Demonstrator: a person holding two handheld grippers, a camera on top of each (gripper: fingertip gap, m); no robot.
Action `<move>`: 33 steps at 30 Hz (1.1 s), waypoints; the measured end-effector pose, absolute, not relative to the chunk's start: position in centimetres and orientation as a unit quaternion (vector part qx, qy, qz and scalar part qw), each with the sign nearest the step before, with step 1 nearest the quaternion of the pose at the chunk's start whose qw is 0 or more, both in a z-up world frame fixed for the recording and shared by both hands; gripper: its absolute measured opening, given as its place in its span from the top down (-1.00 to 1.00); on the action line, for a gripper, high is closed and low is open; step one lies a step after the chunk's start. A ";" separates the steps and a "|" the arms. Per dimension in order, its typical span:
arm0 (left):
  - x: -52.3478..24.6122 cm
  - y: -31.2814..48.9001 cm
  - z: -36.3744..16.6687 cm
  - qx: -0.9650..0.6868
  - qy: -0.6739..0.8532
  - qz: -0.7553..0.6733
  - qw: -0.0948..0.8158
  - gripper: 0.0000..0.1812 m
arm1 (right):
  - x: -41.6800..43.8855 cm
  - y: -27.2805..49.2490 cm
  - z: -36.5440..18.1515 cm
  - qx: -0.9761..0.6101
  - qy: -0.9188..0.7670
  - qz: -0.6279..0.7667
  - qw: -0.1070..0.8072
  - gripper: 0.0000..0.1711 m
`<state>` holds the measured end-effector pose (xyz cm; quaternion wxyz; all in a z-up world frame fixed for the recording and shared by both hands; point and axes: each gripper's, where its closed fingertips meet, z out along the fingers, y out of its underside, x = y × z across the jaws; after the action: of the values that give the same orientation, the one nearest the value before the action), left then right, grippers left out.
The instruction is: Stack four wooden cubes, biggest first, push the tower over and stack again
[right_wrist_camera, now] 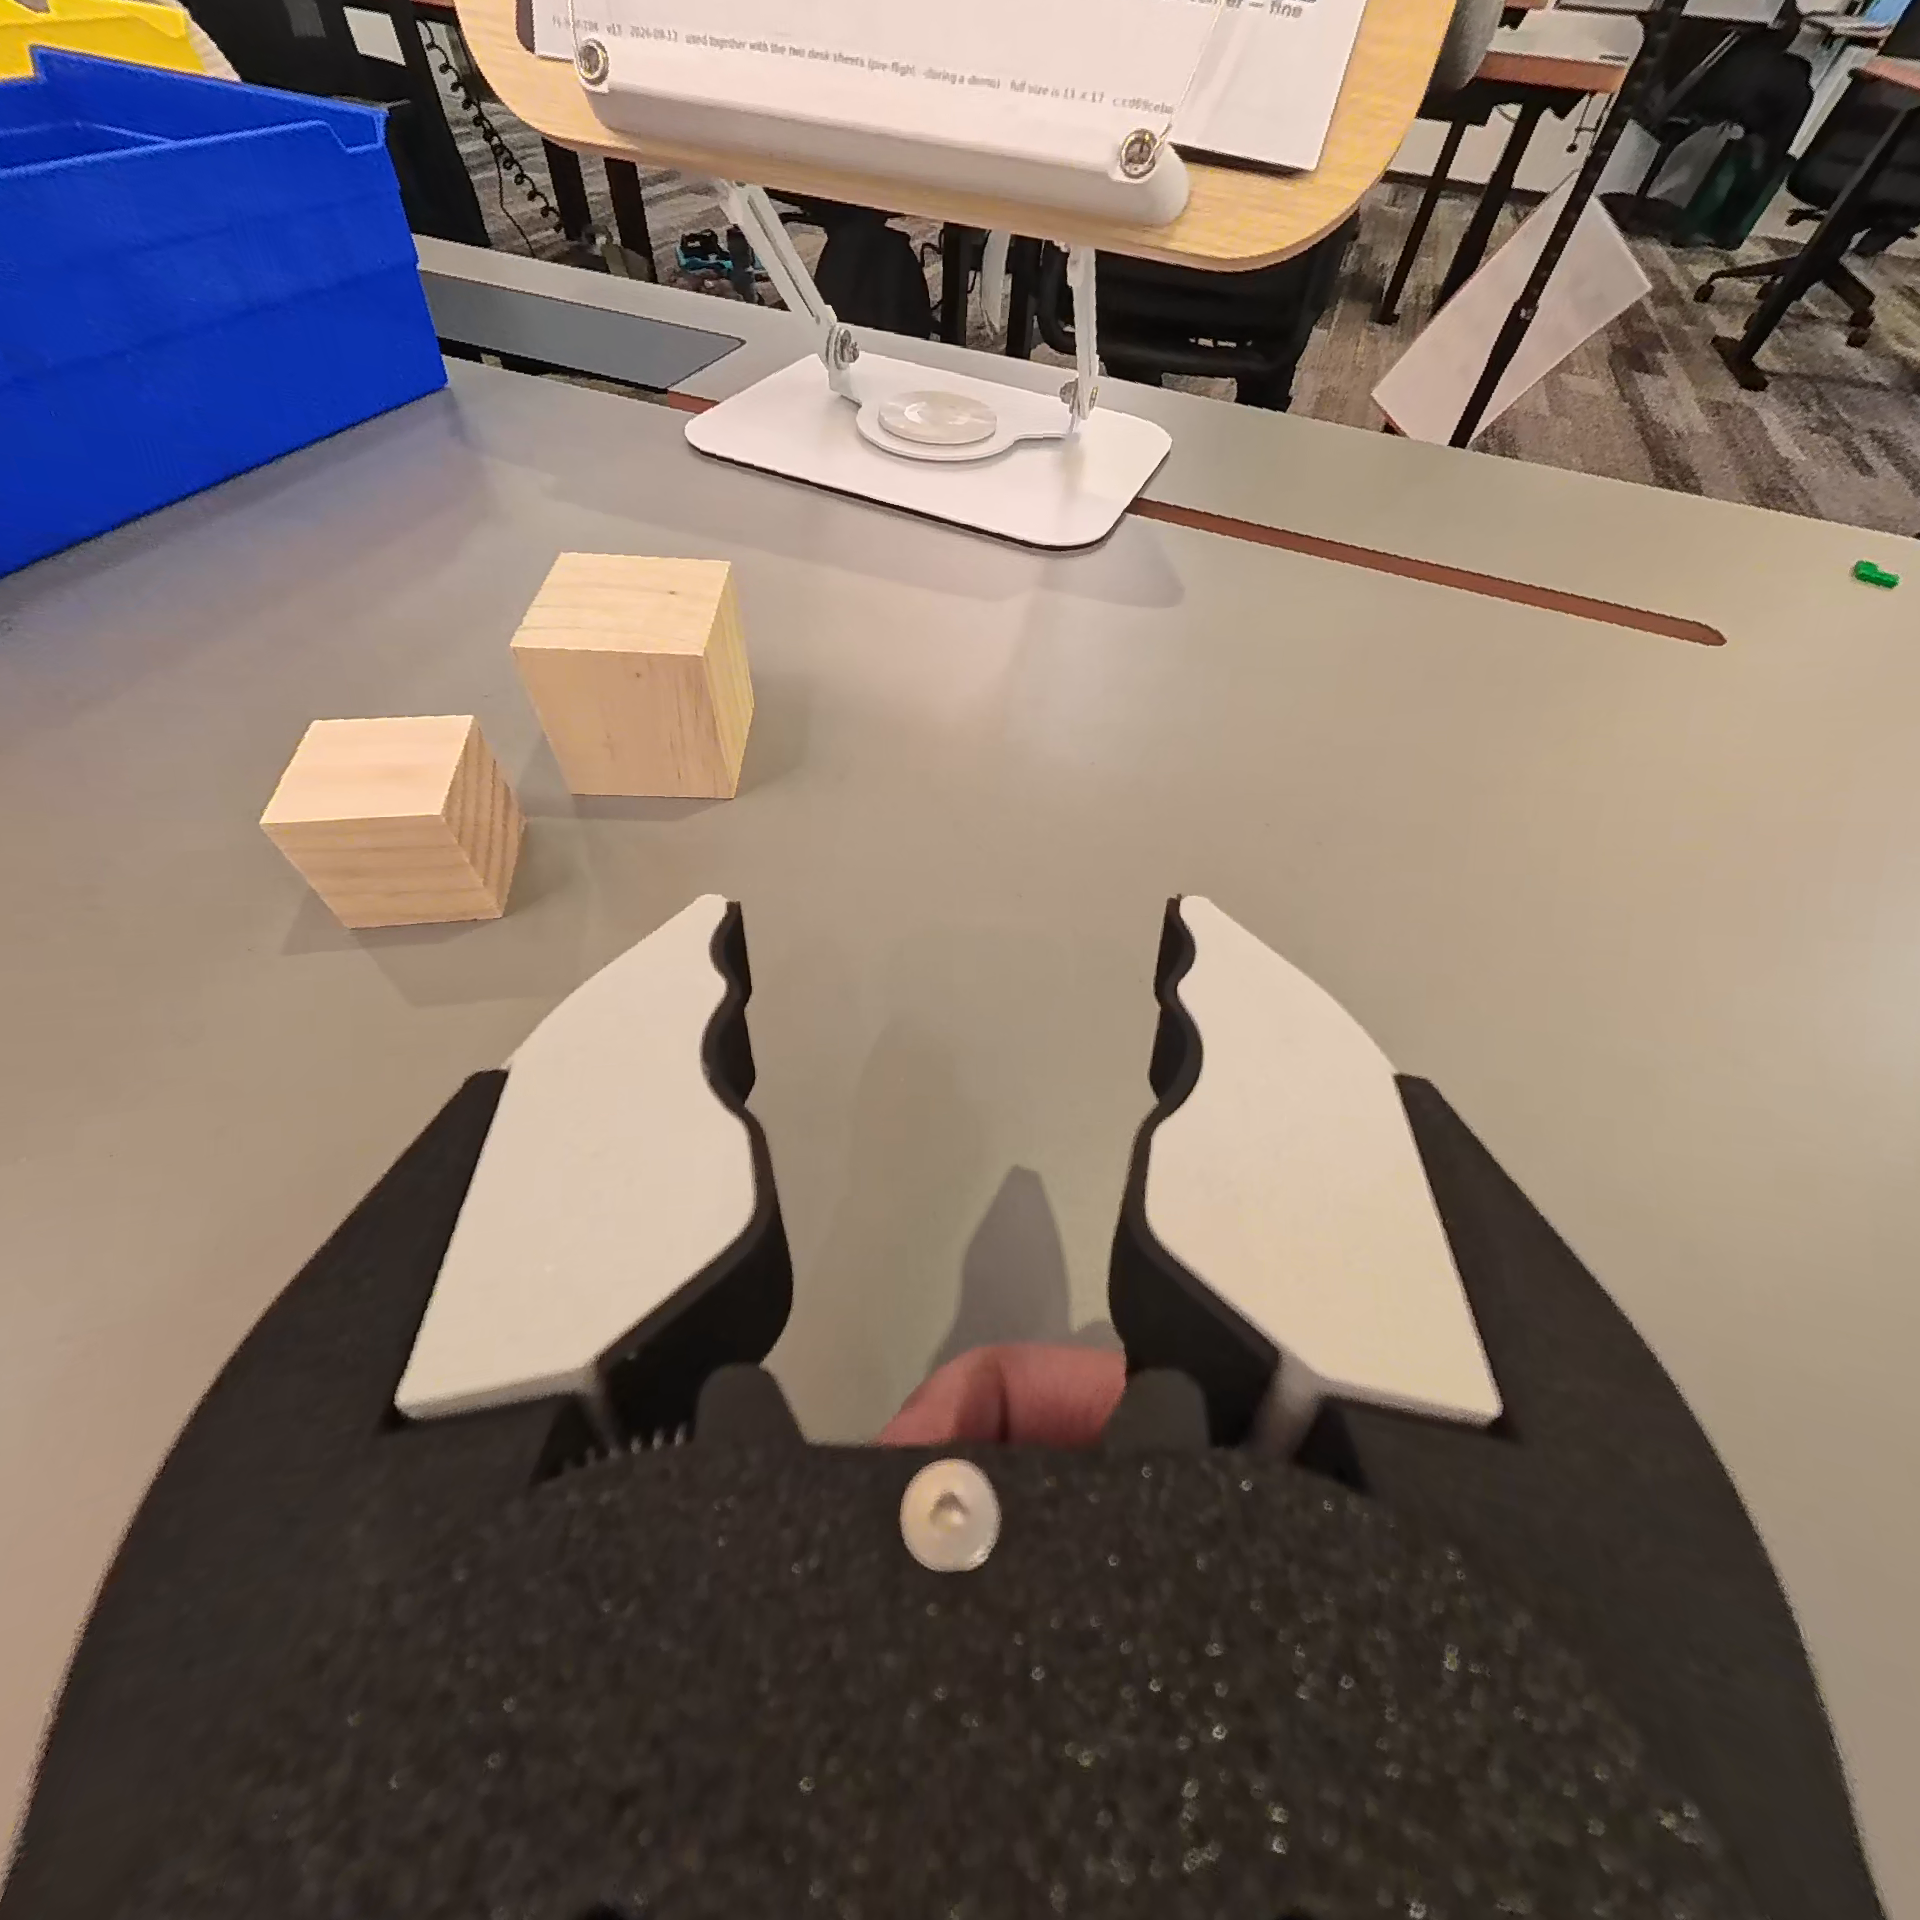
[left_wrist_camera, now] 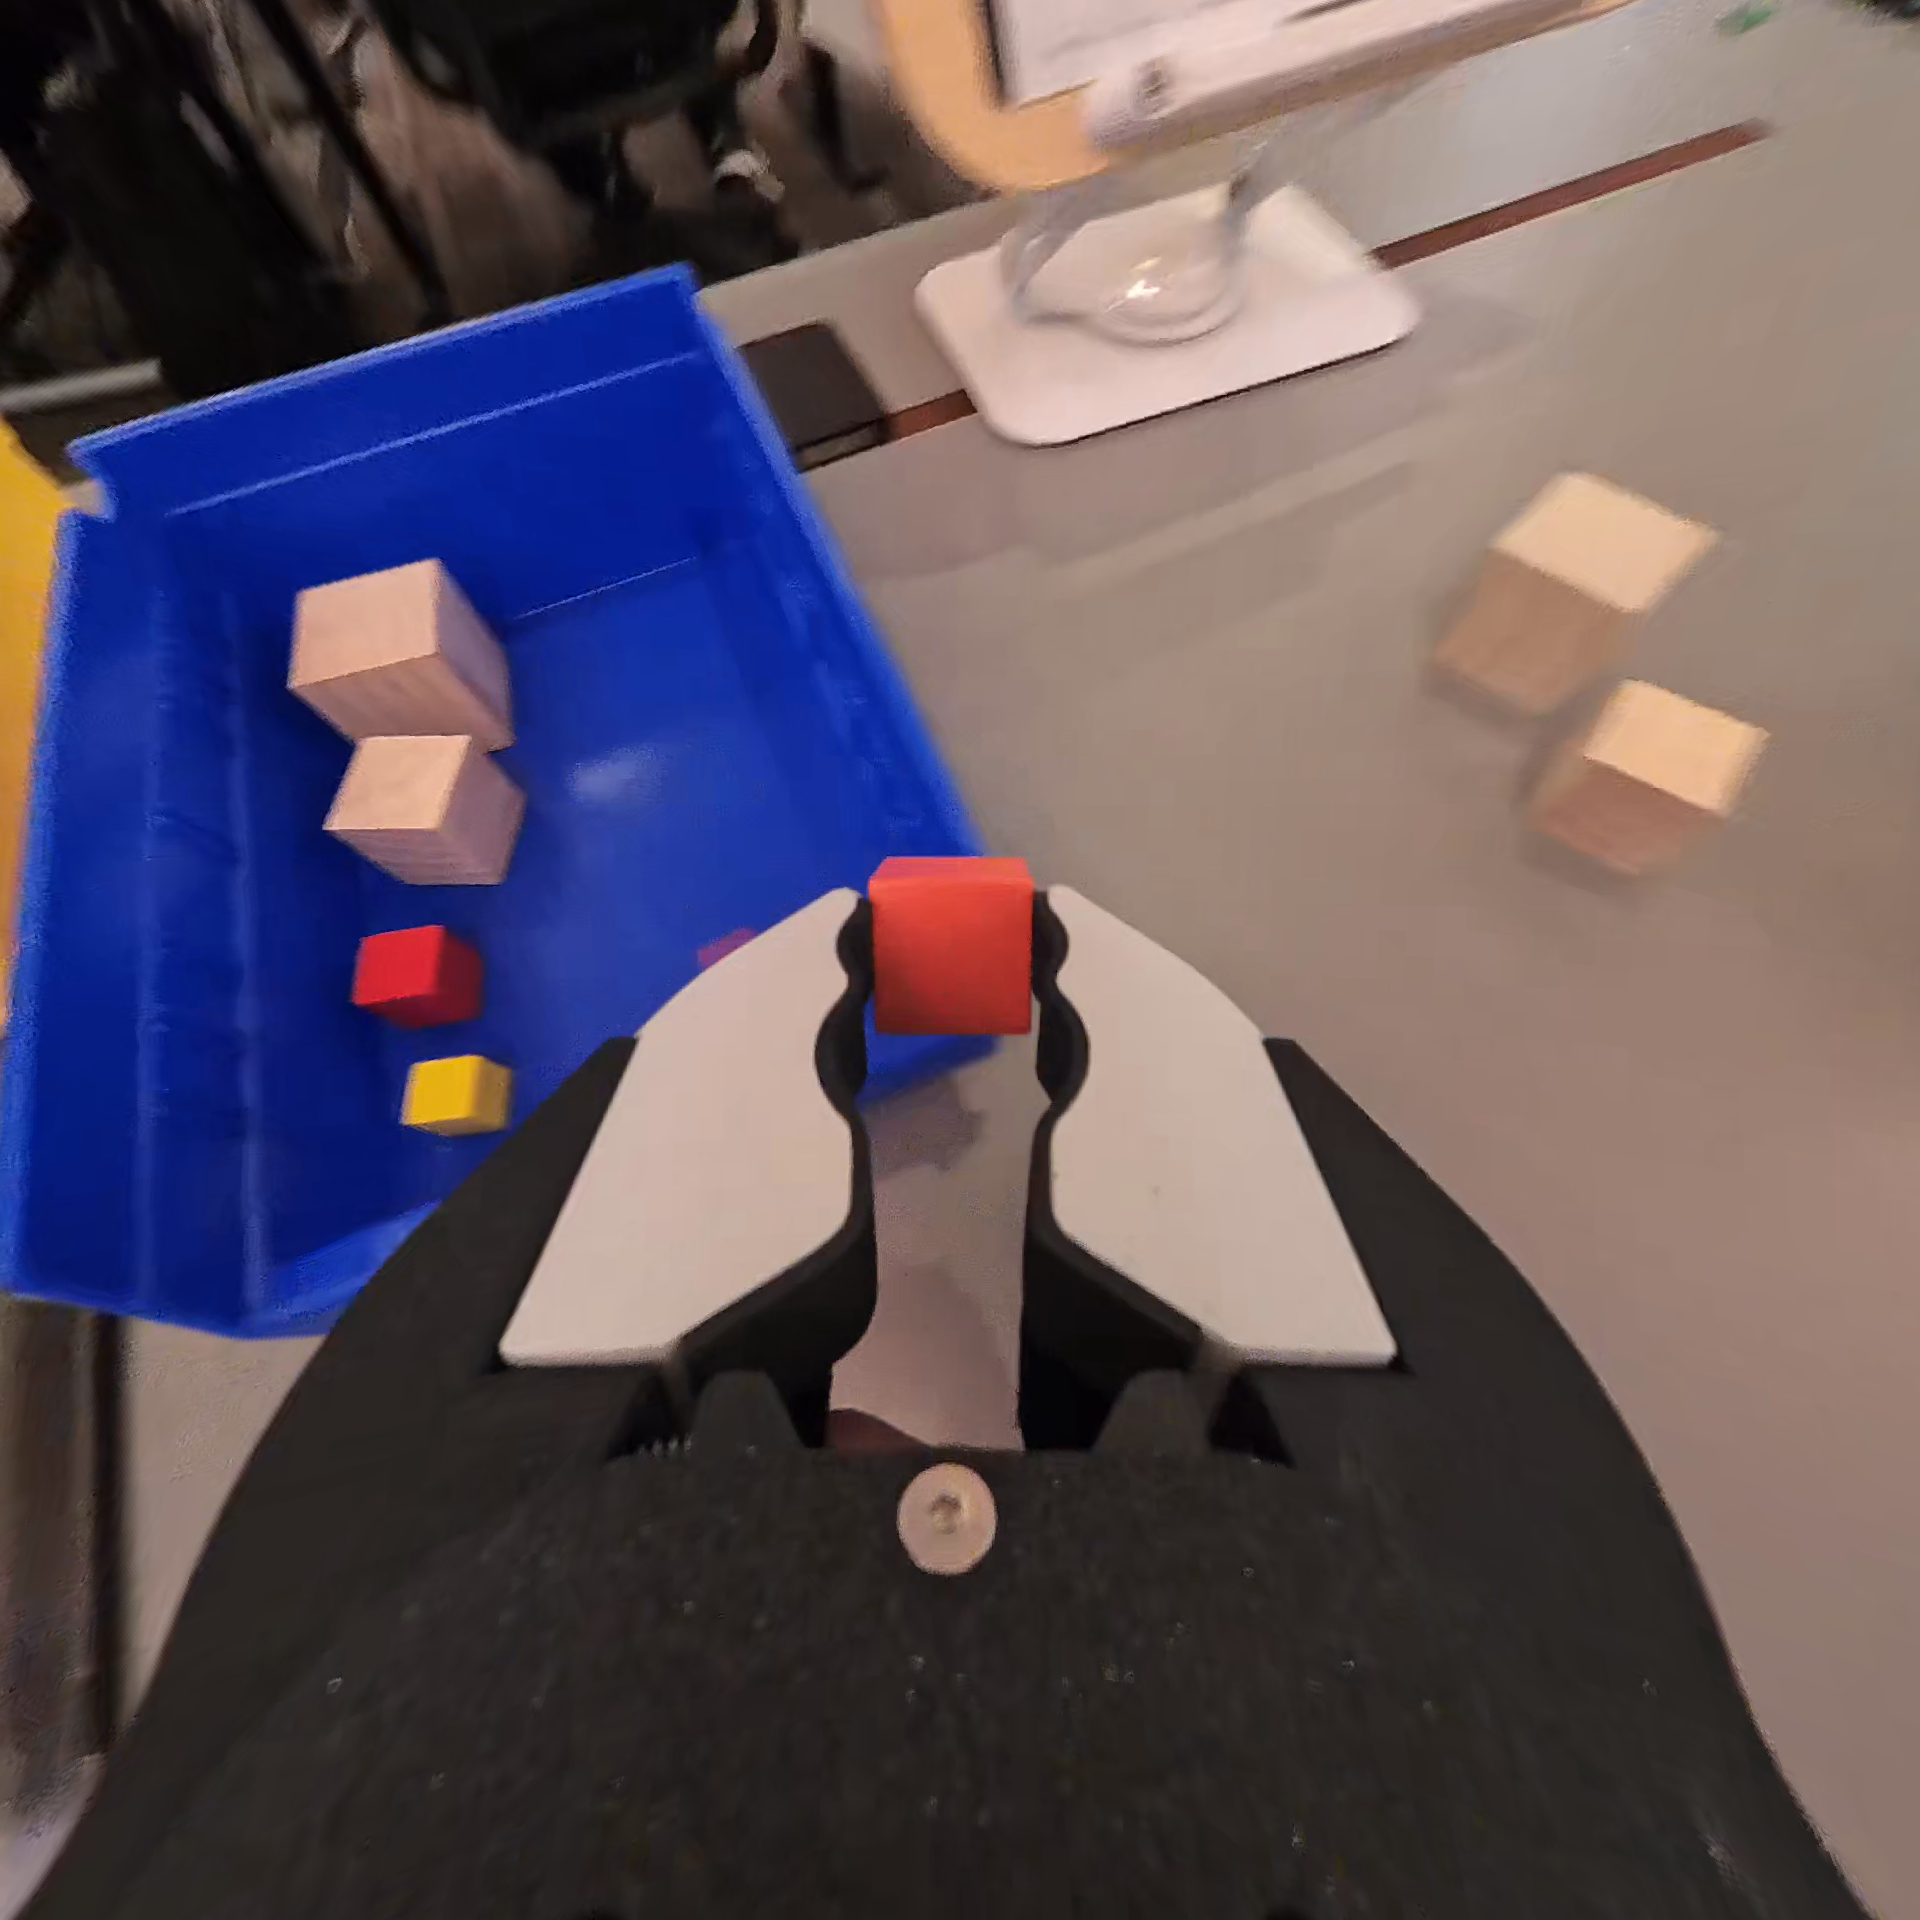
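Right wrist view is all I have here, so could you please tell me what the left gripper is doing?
Observer: The left gripper is shut on a small red cube, held above the near corner of the blue bin.
Operator: Thank you. What remains inside the bin?
Observer: Two plain wooden cubes, touching each other, plus another red cube and a yellow cube.
Operator: Anything else in there?
Observer: A purple scrap peeks out beside the left finger; too hidden to identify.
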<state>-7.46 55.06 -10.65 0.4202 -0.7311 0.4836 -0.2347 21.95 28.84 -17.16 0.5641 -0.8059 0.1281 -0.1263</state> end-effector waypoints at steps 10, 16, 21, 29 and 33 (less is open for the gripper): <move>-8.1 41.7 -16.0 -0.695 0.495 -0.319 0.413 0.68 | 21.9 28.8 -17.1 -0.805 0.127 -0.128 0.566 0.12; -4.9 38.1 -18.5 -0.679 0.565 -0.323 0.340 0.68 | 21.9 28.7 -17.1 -0.804 0.127 -0.127 0.567 0.12; 0.7 35.0 -20.1 -0.634 0.649 -0.304 0.290 0.68 | 21.8 28.7 -17.1 -0.805 0.126 -0.126 0.565 0.12; 9.7 32.7 -22.8 -0.613 0.694 -0.278 0.257 0.67 | 21.8 28.7 -17.1 -0.806 0.125 -0.123 0.566 0.12; 10.8 32.8 -21.7 -0.618 0.677 -0.278 0.287 0.37 | 21.8 28.8 -17.1 -0.806 0.126 -0.119 0.566 0.12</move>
<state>10.78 32.75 -21.70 0.2874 -0.6182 0.6769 -0.2776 21.83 28.75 -17.14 0.5662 -0.8058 0.1257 -0.1194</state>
